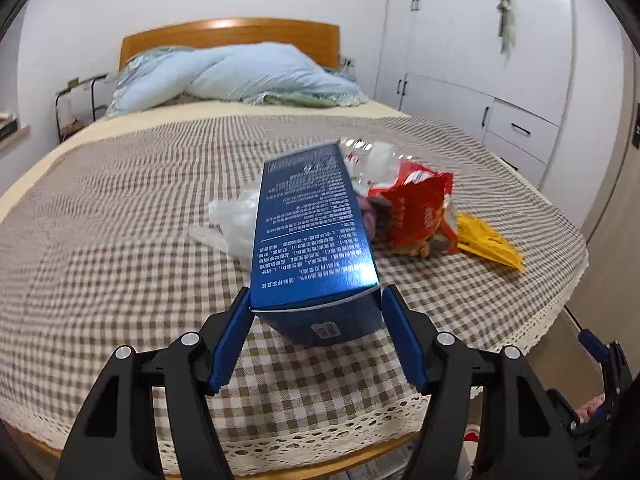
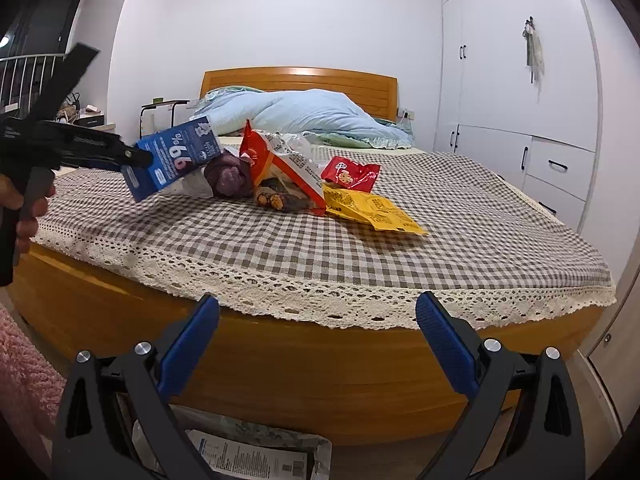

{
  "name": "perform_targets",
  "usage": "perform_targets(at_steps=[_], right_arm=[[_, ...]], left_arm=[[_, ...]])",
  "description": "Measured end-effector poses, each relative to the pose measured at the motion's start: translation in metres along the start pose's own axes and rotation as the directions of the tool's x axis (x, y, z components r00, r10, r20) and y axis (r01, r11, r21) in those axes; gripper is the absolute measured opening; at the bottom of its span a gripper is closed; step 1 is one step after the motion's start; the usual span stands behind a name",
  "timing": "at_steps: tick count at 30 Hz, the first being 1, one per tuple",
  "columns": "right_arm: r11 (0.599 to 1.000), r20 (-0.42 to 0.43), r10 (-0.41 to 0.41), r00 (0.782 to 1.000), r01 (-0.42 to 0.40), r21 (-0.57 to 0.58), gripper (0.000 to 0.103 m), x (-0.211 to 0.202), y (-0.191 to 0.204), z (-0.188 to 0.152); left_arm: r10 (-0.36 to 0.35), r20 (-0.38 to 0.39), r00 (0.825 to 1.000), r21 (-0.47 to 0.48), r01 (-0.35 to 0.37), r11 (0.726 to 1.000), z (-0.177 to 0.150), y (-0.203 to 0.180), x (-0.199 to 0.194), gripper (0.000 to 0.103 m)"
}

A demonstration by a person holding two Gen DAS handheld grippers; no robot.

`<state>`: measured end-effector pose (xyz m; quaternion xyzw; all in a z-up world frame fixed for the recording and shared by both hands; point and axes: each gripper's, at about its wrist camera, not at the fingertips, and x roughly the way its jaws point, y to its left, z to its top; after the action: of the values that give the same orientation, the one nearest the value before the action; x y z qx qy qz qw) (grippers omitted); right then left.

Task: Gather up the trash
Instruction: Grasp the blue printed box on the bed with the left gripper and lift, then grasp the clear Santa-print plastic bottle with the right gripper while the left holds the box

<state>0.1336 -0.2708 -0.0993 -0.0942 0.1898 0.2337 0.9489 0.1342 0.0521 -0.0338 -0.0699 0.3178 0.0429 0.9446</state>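
Blue box pinched at near end by left gripper, lifted over checkered bed. Light, stiff carton, glossy; hold the flat sides. Right gripper fingers spread, empty, at bed edge. Red snack bag, yellow wrapper, white plastic clutter beyond.

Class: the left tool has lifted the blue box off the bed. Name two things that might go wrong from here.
1. The left tool grips only one end of the blue box, so the long tilted box might swing or slip out.
2. The box hangs just above the white plastic bag and red snack bag; lowering it could scatter them.
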Motion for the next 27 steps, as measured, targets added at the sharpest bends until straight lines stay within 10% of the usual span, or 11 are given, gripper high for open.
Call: perform_targets(at_steps=[9,21,27], right_arm=[[1.000,-0.005,0.002,1.000,-0.002,-0.013,0.094,0.001,0.003,-0.002],[1.000,-0.026,0.014,1.000,-0.014,0.001,0.094,0.006,0.004,-0.002],[0.995,0.006,0.033,0.999,-0.032,-0.093,0.094,0.023,0.003,0.061]], left_arm=[[0.009,0.028,1.000,-0.146,-0.004,0.989,-0.023,0.004,0.019,0.065],[0.002,0.083,0.997,-0.114,0.008,0.993,-0.037,0.002,0.012,0.058],[0.016,0.155,0.988,-0.037,-0.010,0.999,0.000,0.003,-0.016,0.057]])
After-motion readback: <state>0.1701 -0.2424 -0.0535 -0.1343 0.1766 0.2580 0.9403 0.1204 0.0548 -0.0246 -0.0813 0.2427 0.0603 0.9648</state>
